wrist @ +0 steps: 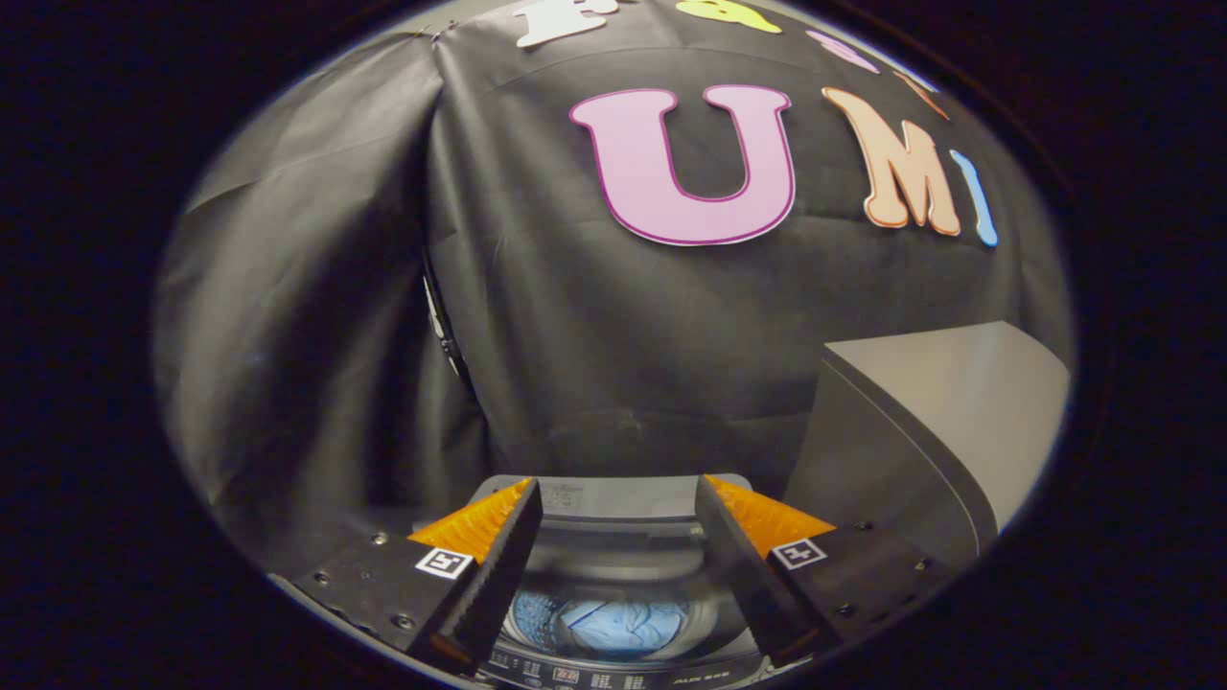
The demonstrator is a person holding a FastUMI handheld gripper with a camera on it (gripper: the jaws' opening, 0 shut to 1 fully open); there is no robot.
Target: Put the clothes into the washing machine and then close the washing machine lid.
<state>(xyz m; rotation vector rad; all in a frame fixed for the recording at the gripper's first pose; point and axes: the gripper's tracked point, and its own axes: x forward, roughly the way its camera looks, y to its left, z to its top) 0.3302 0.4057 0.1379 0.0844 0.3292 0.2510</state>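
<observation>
Gripper (618, 537): your fingers stand spread apart, nothing between them.
Clothes (618, 625): a pale blue bundle lies down in the drum, seen through the gap between the fingers.
Washing machine (613, 565): tub mouth open just below and ahead of the fingers; control strip nearest you.
Lid (944, 422): apparently the grey panel standing raised beside the right finger.
Step in hand: judged to be closing the lid.
Advice: swing right, meet the panel's upper edge, press it down evenly.
</observation>
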